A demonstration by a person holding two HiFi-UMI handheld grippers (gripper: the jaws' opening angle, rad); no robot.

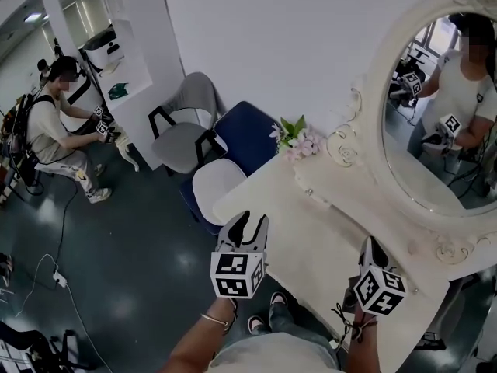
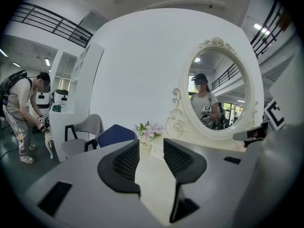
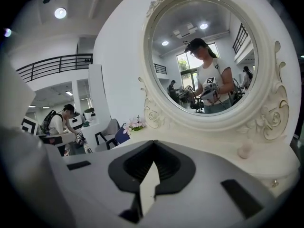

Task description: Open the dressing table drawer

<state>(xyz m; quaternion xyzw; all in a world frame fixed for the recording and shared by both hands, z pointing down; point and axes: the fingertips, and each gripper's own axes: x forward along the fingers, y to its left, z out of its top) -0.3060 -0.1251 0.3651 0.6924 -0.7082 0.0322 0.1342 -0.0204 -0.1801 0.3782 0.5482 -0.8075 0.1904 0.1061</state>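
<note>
The white dressing table stands in front of me, its oval mirror at the right. Its drawer is hidden below the tabletop's near edge in every view. My left gripper hovers over the near left part of the tabletop. It is open, and in the left gripper view only the bare top shows between its fingers. My right gripper hangs over the near right part, shut with its tips touching and nothing held. It points at the mirror frame.
A small pot of pink flowers sits at the table's far end. A white stool, a blue chair and a grey chair crowd that end. A person works at another table far left. A small pale knob stands below the mirror.
</note>
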